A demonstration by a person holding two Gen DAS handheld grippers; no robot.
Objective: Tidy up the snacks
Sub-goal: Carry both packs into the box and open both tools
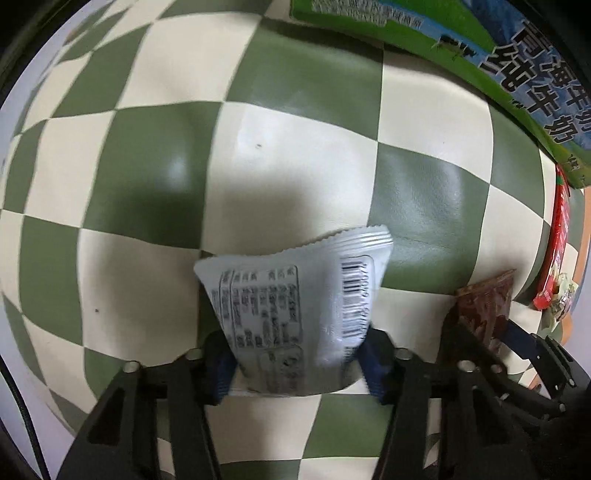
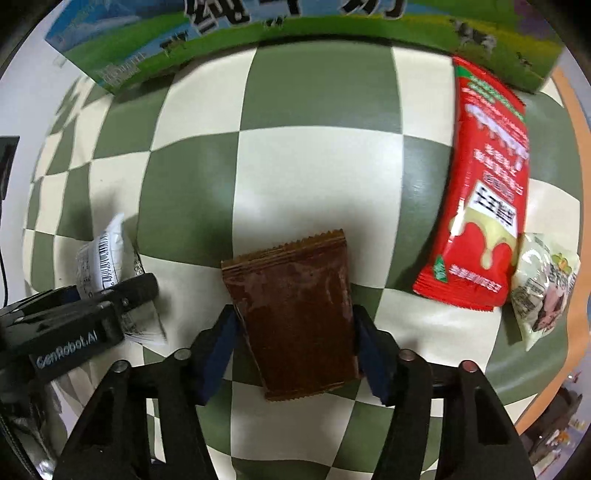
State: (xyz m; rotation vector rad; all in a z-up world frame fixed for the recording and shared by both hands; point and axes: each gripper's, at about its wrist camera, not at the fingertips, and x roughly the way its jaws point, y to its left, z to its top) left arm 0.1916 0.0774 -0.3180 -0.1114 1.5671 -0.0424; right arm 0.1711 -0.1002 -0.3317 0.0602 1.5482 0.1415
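Note:
My left gripper [image 1: 297,363] is shut on a white snack packet [image 1: 295,295] with a barcode, held over the green and cream checkered cloth [image 1: 295,147]. My right gripper [image 2: 293,350] is shut on a brown snack packet [image 2: 295,317]. In the right wrist view the left gripper [image 2: 110,302] shows at the left with the white packet [image 2: 103,258]. In the left wrist view the brown packet [image 1: 487,306] and right gripper [image 1: 498,343] show at the right. A green milk carton box [image 2: 295,33] lies along the far edge.
A long red snack packet [image 2: 484,192] lies at the right, by the box's end. A pale packet with a picture [image 2: 546,288] lies just right of it. The checkered cloth's orange-rimmed edge [image 2: 576,122] runs down the far right.

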